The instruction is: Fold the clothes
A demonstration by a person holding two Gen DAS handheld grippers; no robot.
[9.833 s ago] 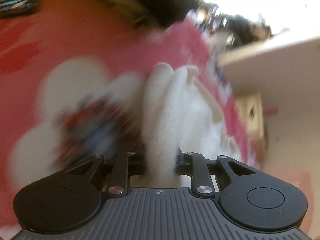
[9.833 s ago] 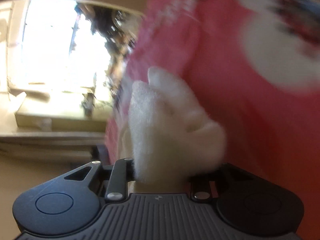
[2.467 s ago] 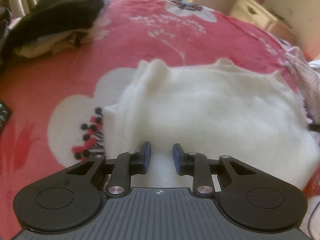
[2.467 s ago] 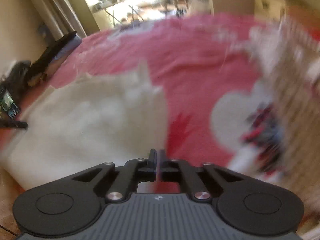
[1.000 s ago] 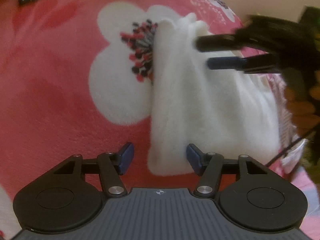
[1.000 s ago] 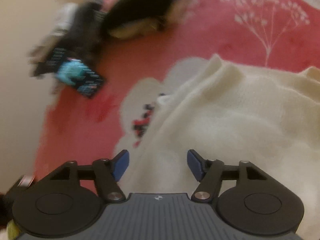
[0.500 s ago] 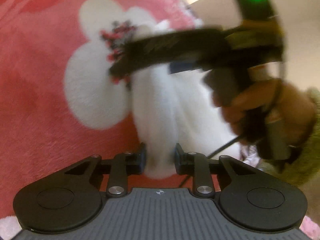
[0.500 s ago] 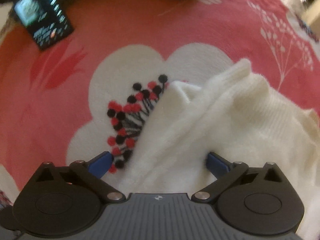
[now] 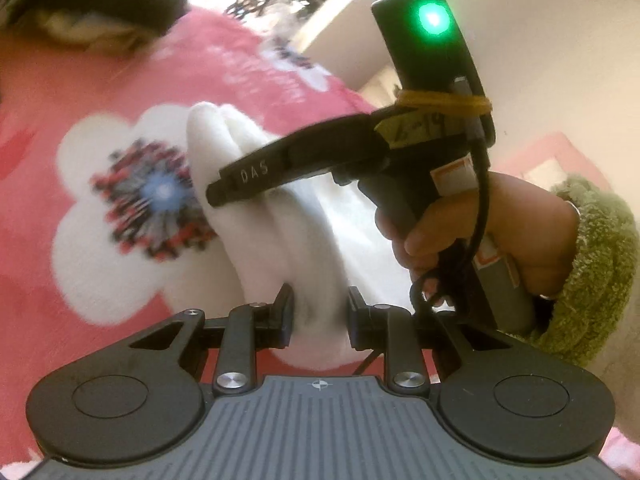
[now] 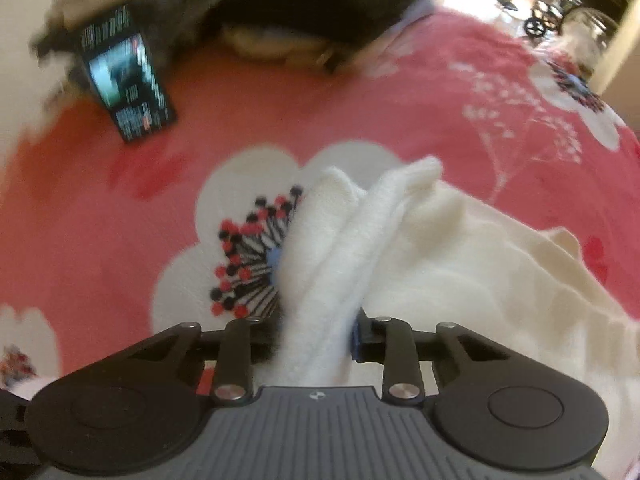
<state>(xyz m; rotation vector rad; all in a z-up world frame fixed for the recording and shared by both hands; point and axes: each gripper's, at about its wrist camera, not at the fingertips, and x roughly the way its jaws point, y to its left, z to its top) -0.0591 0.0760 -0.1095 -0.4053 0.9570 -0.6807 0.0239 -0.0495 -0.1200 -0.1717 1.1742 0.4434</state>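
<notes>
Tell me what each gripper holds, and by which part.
Both hold the white sweater: the left gripper and the right gripper each pinch a bunched fold along its edge.

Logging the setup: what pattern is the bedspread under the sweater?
Pink bedspread with white flowers; clearest in the right wrist view.

Bed (image 10: 100, 240) covered by pink blanket with large white flowers. White knit garment (image 10: 460, 260) lies on it, one edge lifted off the blanket. Phone (image 10: 126, 88), screen lit, near far edge. Beside it a dark clothes pile (image 10: 320, 4) over pale fabric.
</notes>
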